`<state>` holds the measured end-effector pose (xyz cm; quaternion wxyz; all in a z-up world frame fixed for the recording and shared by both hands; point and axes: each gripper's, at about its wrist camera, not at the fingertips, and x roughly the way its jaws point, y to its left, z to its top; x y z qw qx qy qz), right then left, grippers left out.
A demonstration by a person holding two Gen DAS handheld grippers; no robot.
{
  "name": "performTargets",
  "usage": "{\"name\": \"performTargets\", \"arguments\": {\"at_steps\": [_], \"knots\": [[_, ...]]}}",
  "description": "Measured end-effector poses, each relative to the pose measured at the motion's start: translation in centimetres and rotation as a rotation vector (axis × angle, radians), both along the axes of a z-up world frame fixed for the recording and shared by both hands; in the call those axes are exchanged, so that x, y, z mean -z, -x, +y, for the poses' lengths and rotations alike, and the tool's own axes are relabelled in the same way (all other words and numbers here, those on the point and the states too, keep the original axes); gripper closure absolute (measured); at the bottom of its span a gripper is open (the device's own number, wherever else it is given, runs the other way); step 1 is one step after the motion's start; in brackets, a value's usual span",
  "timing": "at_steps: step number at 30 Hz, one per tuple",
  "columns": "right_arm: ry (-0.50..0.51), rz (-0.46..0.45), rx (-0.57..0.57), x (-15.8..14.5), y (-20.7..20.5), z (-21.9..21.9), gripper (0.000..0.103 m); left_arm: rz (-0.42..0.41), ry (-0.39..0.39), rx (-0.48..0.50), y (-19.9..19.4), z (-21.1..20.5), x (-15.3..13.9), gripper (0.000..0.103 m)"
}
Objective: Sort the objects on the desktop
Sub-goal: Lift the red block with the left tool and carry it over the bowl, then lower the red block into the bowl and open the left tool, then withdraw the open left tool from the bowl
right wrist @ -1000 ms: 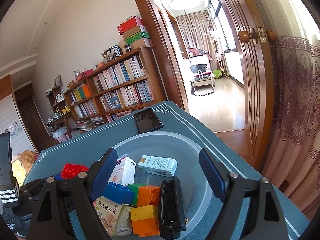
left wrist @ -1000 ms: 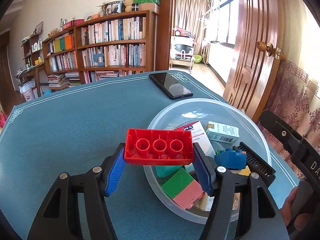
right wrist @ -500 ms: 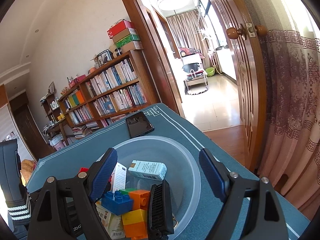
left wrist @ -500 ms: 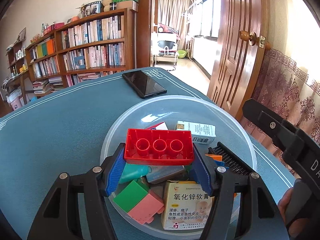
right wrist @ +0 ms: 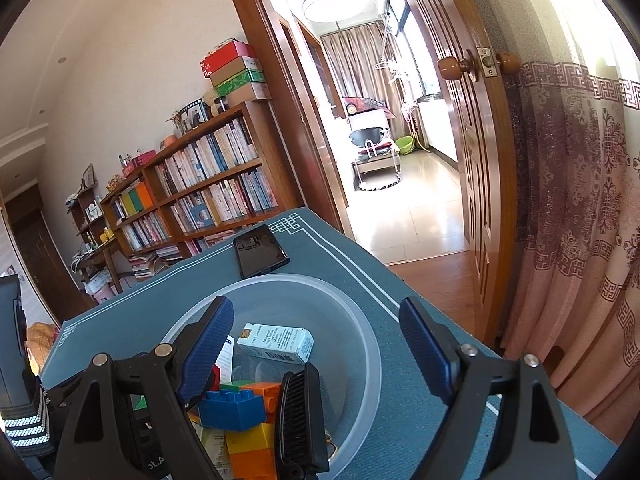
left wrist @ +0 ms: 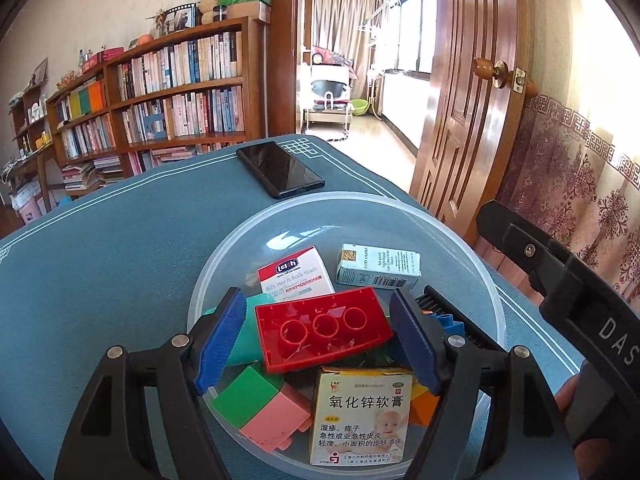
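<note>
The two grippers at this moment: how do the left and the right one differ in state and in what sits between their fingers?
The left gripper has a tilted red brick between its fingers; the right gripper has nothing between its own. The left one's fingers have opened off the brick, which has slipped and tilted since a moment ago; the right one's stand wide apart. Both hang over the clear bowl and have blue-padded fingers.

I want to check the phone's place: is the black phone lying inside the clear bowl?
No, the black phone lies flat on the blue tablecloth, just beyond the far rim of the clear bowl.
</note>
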<state>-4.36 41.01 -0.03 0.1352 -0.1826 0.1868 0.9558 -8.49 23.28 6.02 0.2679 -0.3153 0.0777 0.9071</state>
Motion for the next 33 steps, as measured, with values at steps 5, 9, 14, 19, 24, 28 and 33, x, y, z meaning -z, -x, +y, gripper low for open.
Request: {"name": "performTargets", "arguments": {"at_steps": [5,9,14,19,24,28,33], "knots": [[-0.003,-0.003,0.006,0.0,0.0,0.0,0.015,0.006,0.006,0.009,-0.3,0.1,0.0,0.026],[0.001,-0.006,0.015,0.1,-0.1,0.0,0.015,0.012,0.006,0.008,-0.5,0.0,-0.2,0.026],[-0.005,-0.019,0.016,0.2,0.1,0.0,0.014,0.043,0.019,-0.029,-1.0,-0.5,-0.7,0.026],[0.001,-0.01,0.038,0.1,-0.2,0.3,0.0,0.066,0.017,-0.091,-1.5,-2.0,-1.1,0.026],[0.01,-0.003,0.057,0.0,-0.4,0.8,0.0,0.068,-0.005,-0.146,-2.0,-4.1,-1.7,0.026],[0.007,-0.01,0.07,0.0,-0.3,1.0,0.0,0.073,-0.029,-0.207,-2.8,-5.8,-2.2,0.015],[0.013,-0.005,0.086,-0.1,-0.6,1.2,0.0,0.094,-0.024,-0.268,-4.2,-6.9,-2.5,0.015]]}}
